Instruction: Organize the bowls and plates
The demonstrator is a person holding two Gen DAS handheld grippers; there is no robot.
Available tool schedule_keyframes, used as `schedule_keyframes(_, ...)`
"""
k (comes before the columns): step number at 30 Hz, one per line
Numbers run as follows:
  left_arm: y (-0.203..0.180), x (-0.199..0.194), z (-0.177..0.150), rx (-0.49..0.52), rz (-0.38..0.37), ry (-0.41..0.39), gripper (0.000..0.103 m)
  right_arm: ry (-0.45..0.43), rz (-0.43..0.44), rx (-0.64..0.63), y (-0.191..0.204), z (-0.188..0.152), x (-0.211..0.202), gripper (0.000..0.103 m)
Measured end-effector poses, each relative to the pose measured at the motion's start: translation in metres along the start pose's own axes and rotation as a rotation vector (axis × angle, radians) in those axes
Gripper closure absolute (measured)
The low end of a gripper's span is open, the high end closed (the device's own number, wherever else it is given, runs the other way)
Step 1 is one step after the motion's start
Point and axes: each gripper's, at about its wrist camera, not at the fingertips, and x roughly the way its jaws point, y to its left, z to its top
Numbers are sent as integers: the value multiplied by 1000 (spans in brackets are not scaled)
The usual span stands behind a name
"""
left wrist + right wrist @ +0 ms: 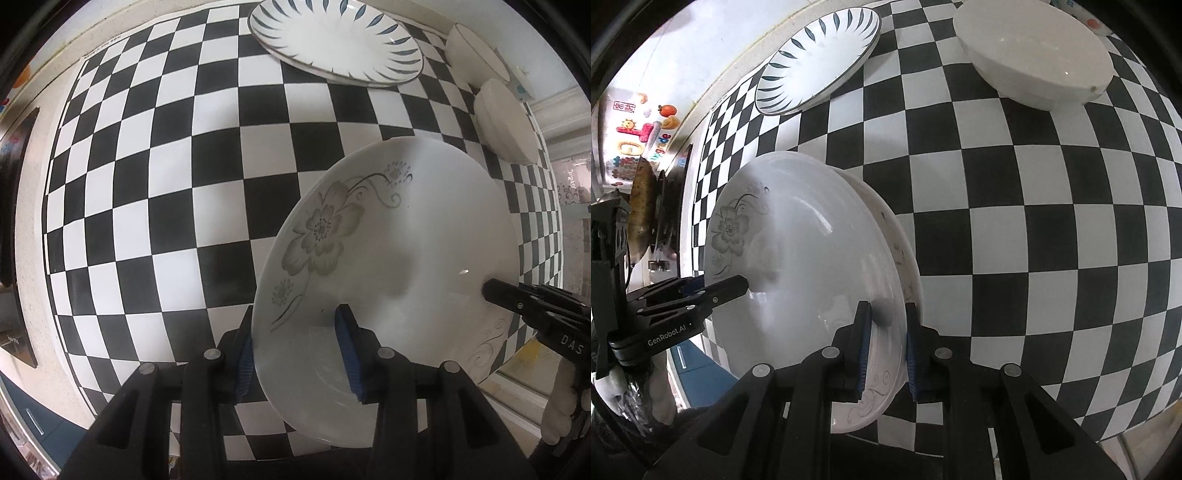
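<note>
Left tool (738,286), marked "GenRobot.AI", and right tool (886,332) each pinch the floral plate (798,251).

Flowered plate (399,236): glossy white glazed ceramic, smooth, catching glare. Leaf-patterned plate (336,40): same glazed sheen. Upturned bowls (1034,55): matt white, faintly grainy undersides. Checkered cloth (166,184): smooth, low sheen. Gripper bodies matt black plastic; pads (863,350) ribbed blue rubber.

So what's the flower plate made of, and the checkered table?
The flower plate looks like glazed ceramic: glossy white, with small bright highlights and a printed grey flower. It could be melamine; the look alone can't settle it. The table seems covered by a smooth, printed black-and-white sheet, maybe vinyl, with a faint sheen.
</note>
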Motion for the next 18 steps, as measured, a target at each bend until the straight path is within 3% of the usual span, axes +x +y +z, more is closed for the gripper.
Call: schedule_keyframes(18,-21,18,1,23,104,29,65,-2,-103,-22,20,4,2,81)
